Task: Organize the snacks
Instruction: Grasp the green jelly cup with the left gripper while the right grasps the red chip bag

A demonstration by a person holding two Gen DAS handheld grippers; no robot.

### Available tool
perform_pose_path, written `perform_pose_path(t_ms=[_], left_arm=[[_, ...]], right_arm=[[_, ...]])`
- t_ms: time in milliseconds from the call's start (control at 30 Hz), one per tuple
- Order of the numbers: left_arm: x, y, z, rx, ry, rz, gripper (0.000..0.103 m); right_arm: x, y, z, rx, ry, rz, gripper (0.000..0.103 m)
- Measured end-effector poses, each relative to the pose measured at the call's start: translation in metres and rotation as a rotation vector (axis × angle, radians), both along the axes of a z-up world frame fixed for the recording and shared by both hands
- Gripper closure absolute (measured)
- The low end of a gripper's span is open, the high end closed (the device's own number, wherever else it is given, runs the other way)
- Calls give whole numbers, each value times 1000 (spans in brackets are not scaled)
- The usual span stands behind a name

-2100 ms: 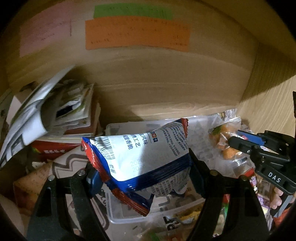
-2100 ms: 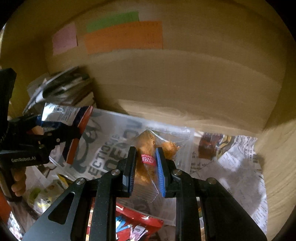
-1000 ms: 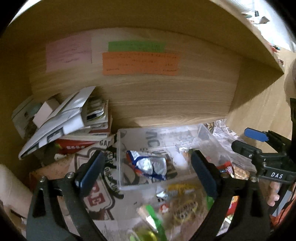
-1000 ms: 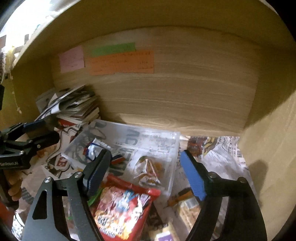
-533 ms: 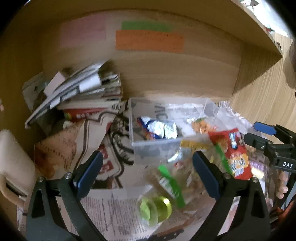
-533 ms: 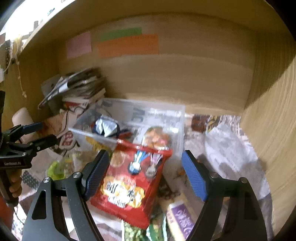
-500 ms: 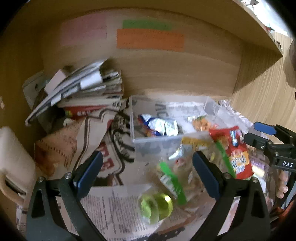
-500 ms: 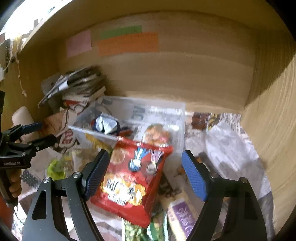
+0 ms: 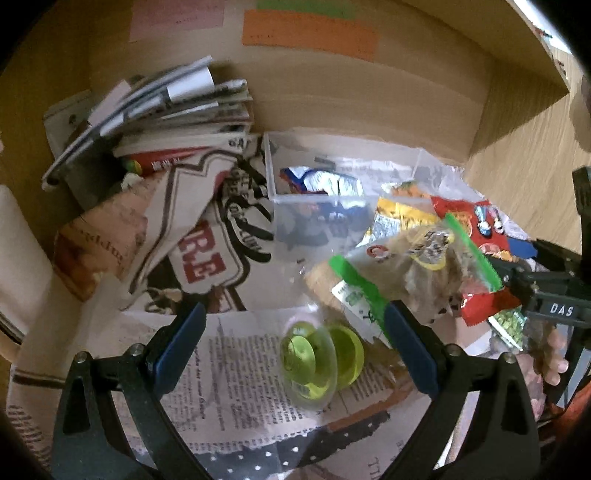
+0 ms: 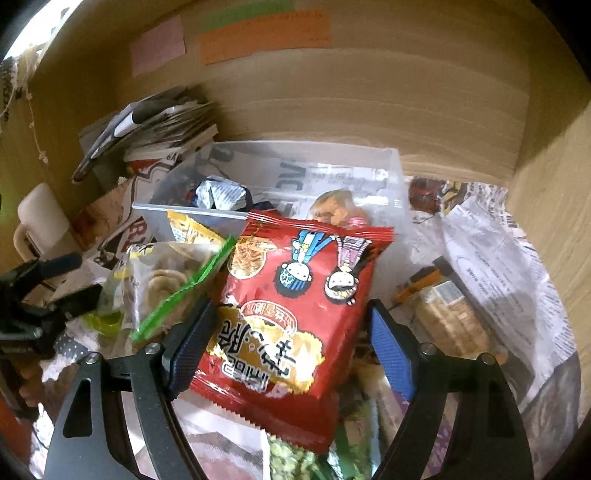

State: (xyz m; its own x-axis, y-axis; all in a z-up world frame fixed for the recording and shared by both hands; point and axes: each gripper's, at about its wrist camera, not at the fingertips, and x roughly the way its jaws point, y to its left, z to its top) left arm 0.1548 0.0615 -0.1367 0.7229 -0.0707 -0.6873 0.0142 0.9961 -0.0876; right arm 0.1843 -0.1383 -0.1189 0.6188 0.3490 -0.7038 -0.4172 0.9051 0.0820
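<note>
A clear plastic bin (image 9: 295, 206) (image 10: 391, 173) stands on newspaper against the wooden back wall. Inside lie a blue-and-silver packet (image 9: 325, 182) (image 10: 221, 195) and a clear bag of orange snacks (image 10: 336, 210). My left gripper (image 9: 291, 343) is open and empty above two green jelly cups (image 9: 317, 358). A green-zip bag of crackers (image 9: 413, 266) (image 10: 166, 277) lies to their right. My right gripper (image 10: 288, 339) is open and hangs over a red snack bag (image 10: 295, 302) (image 9: 476, 236), not touching it. A yellow packet (image 10: 188, 229) leans on the bin's front.
A stack of magazines and papers (image 9: 166, 110) (image 10: 159, 122) sits at the back left. Sticky notes (image 10: 258, 33) are on the back wall. A wrapped cracker pack (image 10: 450, 317) and a green pea bag (image 10: 295, 458) lie on the newspaper at right. A wooden side wall (image 10: 554, 184) closes the right.
Both grippers dropped their packets into the bin and opened. Both have pulled back and tilted down; the left is now over the green jelly cups, the right over the red bag.
</note>
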Motion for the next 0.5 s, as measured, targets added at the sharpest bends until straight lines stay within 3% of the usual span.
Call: perform_pose_path(t_ms=[267,400,500], left_arm=[[4,3,-18,-48,28,-5,5],[2,6,-21,-64,38,-3,21],[4,7,-24,-92,56,-15,26]], right_arm=[[7,8,-4,10,13,13,23],[7,8,-5,21,15,12,23],[5,8,-4,26,13,17,33]])
